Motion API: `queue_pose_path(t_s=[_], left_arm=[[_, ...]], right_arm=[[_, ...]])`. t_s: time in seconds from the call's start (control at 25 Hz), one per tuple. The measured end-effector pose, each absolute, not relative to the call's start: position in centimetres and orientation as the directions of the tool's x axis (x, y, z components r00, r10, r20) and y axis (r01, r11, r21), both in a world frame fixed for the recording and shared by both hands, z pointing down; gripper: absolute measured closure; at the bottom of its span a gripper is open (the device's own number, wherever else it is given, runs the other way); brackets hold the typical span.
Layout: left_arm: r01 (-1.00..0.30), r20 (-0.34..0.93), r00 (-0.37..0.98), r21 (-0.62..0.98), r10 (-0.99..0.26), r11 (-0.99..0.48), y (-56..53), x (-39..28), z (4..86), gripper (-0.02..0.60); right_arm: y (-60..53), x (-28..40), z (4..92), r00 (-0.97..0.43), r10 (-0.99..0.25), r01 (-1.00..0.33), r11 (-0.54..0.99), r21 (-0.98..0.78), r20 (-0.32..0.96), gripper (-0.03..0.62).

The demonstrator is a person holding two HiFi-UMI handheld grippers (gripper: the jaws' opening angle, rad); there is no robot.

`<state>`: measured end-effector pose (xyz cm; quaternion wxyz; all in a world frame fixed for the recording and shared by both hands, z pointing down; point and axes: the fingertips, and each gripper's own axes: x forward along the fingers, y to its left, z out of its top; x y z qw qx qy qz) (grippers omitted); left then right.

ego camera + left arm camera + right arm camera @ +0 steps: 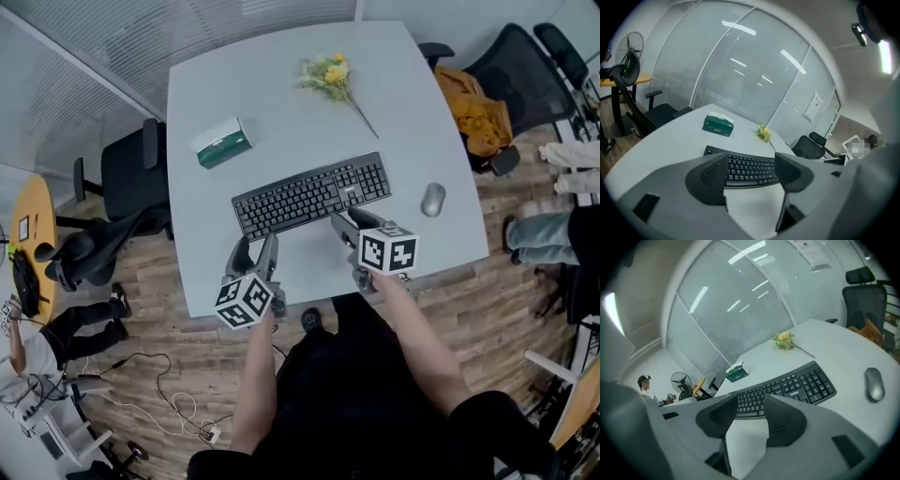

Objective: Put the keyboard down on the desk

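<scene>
**A:** Where is the keyboard [312,195] now?

**B:** Flat on the desk [281,103], near the front edge, keys up. It sits just beyond both grippers and touches neither. I'd say the placing is as good as done.

**A:** And the fingers?

**B:** The left gripper [255,251] has its fingers [705,180] spread wide, with only bare desk and the keyboard's front edge showing through the gap. The right gripper [352,223] stands about half open, its fingers [785,420] closer together, and it holds nothing either.

**A:** So what makes this step go well?

**B:** Draw both grippers off cleanly so no fingertip catches that front lip. The desk top looks smooth, pale grey and matte, so I'd expect a light plastic keyboard to skate at a nudge. Also check it lies level and clear of the mouse [432,199] beside its right end.

**A:** Anything on shape?

**B:** The keyboard is black, low and gently bowed, with matte keys. The mouse is a grey rounded oval. The finger pads are dark, broad and finely ribbed. Farther back lie a green tissue box [222,142] and yellow flowers [330,77], well apart from the keyboard.
</scene>
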<state>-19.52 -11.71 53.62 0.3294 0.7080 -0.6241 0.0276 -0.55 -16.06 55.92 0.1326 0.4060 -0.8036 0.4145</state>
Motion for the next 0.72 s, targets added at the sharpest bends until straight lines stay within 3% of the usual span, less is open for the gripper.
queue_pose_path(t_s=[0.4, 0.72], left_arm=[[-0.946, 0.249, 0.253, 0.267, -0.935, -0.185, -3.2, -21.2, 44.0, 0.345], [-0.942, 0.177, 0.33, 0.124, -0.927, -0.311, 2.0, -20.7, 39.6, 0.427]], right_arm=[[-6.0, -3.8, 47.5, -0.589, -0.691, -0.808, 0.508, -0.297, 0.42, 0.451], [0.1, -4.0, 42.1, -0.553, -0.781, -0.833, 0.513, -0.208, 0.29, 0.494]])
